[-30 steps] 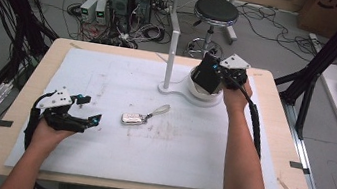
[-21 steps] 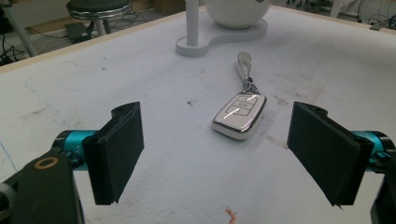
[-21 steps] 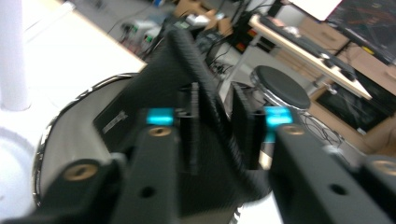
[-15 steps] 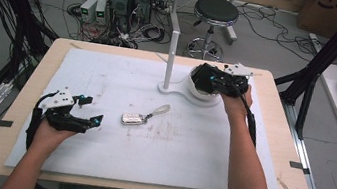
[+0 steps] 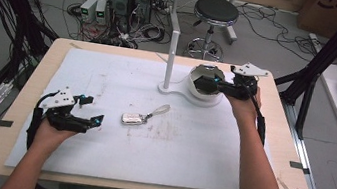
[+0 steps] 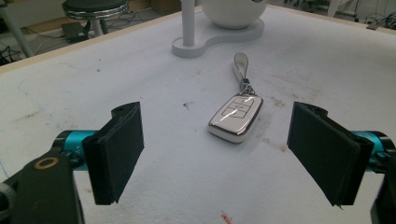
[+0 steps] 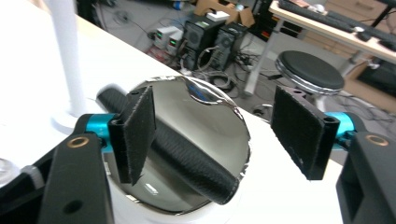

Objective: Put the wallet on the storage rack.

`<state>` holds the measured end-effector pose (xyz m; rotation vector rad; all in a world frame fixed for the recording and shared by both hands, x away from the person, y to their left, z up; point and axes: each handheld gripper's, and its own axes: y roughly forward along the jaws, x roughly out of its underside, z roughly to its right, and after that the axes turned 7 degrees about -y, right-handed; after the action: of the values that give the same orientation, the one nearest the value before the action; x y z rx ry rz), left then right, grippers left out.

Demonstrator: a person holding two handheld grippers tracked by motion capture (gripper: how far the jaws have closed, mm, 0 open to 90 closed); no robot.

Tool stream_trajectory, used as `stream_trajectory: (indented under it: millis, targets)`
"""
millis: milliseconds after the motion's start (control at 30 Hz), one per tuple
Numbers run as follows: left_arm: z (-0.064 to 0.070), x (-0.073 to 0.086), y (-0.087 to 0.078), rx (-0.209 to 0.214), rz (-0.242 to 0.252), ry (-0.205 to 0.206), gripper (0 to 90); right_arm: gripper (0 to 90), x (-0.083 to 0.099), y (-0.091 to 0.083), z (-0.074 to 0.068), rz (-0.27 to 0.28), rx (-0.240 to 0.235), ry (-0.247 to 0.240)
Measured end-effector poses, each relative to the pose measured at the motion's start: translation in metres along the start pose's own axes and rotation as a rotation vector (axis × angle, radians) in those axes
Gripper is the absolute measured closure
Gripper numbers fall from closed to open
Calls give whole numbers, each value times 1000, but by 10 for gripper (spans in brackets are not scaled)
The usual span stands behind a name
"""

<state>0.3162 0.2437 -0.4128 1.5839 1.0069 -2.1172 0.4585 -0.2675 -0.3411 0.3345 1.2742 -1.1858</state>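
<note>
Your left tongs (image 6: 217, 154) stand released near the glossy, rounded key fob (image 6: 235, 116) lying on the scuffed white mat (image 5: 189, 143). Your right tongs (image 7: 219, 126) gape over the white pot's mirror-like round lid (image 7: 187, 140) with its ribbed black bar, at the wooden counter's (image 5: 293, 158) far side; a padded stool (image 5: 215, 10) and cables crowd the floor beyond.

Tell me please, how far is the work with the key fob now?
Nothing looks finished. The key fob lies untouched on the white mat. The left gripper is open, aimed at it. The right gripper, also open, hovers over the white bowl. Grasping and moving the fob remain.
</note>
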Motion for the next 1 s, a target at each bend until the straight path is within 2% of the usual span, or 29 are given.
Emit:
stream_trajectory:
  millis: [133,233,300,533,700,1000]
  targets:
    - [1,-1,0,2,3,-1,187,307,-3,-11,-1,6,-14,3]
    - [1,-1,0,2,5,0,187,307,-1,-20,-4,42,-10,14]
    - [1,-1,-1,1,4,1,187,307,2,-24,-5,45,-10,17]
    - [0,-2,0,2,3,2,186,279,19,-42,-4,67,-5,76]
    - [0,-3,1,3,0,2,187,245,33,-57,-4,77,-2,149]
    - [-1,-6,6,12,6,-1,186,209,64,-81,-15,74,2,224]
